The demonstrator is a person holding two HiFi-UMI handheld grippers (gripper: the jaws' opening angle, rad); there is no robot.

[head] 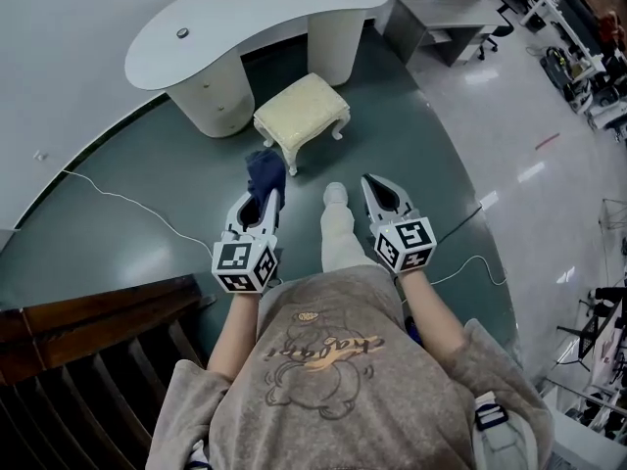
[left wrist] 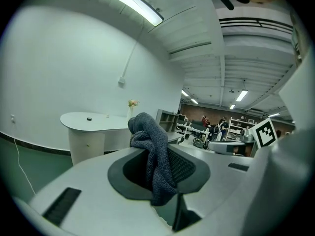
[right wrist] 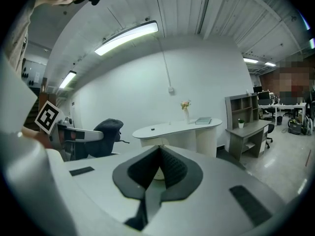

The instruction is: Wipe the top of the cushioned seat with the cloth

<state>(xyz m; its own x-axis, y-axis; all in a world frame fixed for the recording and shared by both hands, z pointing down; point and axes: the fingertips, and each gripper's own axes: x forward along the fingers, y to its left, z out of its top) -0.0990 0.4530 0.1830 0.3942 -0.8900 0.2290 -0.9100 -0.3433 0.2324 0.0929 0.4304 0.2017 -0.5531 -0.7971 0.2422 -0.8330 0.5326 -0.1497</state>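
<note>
The cushioned seat (head: pixel 302 114) is a low cream stool with white legs, standing on the green floor in front of the white desk. My left gripper (head: pixel 265 202) (left wrist: pixel 160 163) is held up at waist height, short of the stool, and is shut on a dark blue cloth (head: pixel 265 171) (left wrist: pixel 147 134) that bunches above its tips. The right gripper view also shows that cloth (right wrist: pixel 109 131) off to the left. My right gripper (head: pixel 379 190) (right wrist: pixel 159 152) is level beside the left one, shut, with nothing in it.
A curved white desk (head: pixel 245 18) stands behind the stool, with a grey shelf desk (head: pixel 441 13) to its right. A white cable (head: pixel 127 204) runs over the floor at left. Dark wooden steps (head: pixel 88 360) lie at lower left. The person's leg (head: pixel 338 228) is between the grippers.
</note>
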